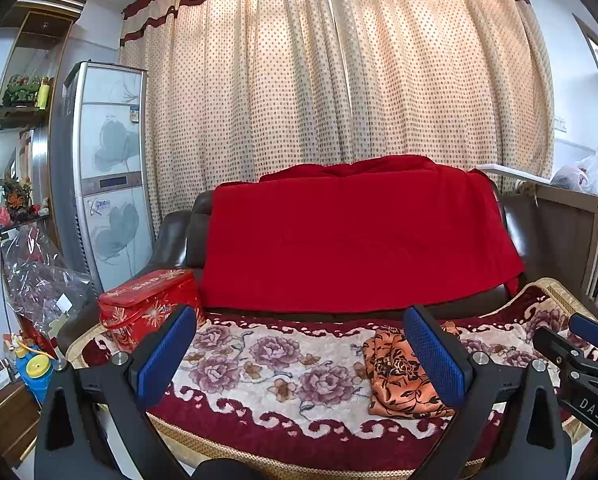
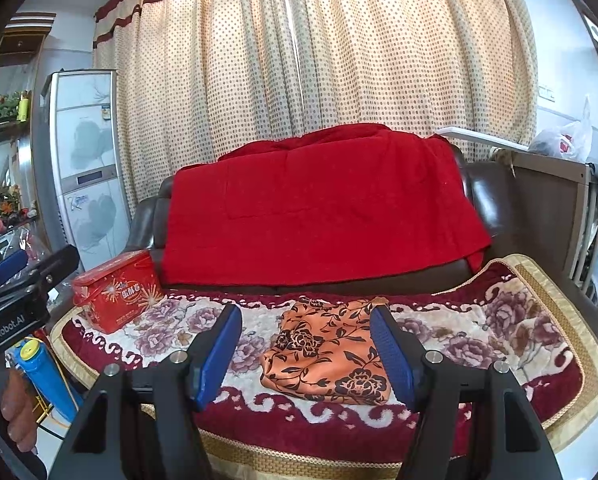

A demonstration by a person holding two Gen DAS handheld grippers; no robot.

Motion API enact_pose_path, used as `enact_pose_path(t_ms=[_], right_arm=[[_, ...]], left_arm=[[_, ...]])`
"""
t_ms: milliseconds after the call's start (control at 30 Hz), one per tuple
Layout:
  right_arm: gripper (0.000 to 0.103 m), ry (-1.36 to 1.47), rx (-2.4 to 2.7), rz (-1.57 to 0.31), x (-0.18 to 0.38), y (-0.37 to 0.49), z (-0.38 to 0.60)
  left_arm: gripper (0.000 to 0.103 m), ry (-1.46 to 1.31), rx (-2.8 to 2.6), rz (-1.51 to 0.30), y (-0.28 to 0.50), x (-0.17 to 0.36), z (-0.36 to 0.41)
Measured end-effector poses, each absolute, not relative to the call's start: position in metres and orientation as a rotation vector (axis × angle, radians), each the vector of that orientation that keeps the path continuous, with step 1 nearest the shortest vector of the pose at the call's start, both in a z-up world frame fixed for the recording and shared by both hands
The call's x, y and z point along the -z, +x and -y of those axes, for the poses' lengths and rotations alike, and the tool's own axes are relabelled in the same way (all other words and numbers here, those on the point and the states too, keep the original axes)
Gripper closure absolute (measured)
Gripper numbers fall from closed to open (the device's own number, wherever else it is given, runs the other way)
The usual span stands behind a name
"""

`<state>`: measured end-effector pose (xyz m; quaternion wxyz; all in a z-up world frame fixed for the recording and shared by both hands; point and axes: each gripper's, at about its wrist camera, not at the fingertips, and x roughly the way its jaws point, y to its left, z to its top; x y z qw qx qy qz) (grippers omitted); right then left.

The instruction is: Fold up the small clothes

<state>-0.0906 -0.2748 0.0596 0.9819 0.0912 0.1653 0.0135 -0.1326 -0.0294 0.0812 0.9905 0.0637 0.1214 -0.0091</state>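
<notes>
An orange garment with a black flower print point(image 2: 327, 350) lies bunched into a rough rectangle on the floral seat cover point(image 2: 511, 344) of the sofa. My right gripper point(image 2: 305, 350) hangs in front of it, open, with the garment showing between its blue pads point(image 2: 219, 354) but farther off and untouched. In the left wrist view the same garment point(image 1: 399, 376) lies toward the right, partly behind the right pad. My left gripper point(image 1: 299, 352) is open over bare seat cover point(image 1: 259, 368), holding nothing. Each gripper shows at the edge of the other's view.
A red tin box point(image 2: 117, 290) stands on the seat's left end. A red blanket point(image 2: 319, 208) drapes the dark sofa back. Left of the sofa are a tall floor air conditioner point(image 1: 107, 168), shelves and a blue bottle point(image 2: 39, 372). A crib rail point(image 2: 579, 232) stands right.
</notes>
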Motion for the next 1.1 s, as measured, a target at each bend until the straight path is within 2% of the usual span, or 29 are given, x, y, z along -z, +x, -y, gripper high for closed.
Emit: enact_pose_path(t_ms=[467,1100], right_arm=[[0.033,0.179,-0.041,-0.358,-0.056,-0.066,0.269],[0.033,0.182,-0.055,-0.431,-0.036,0.015,0.280]], left_arm=[[0.000,0.128,0.002,-0.286,-0.110,-0.072,0.030],[0.000,0.129,0.023,-0.388,-0.033,-0.048,0.047]])
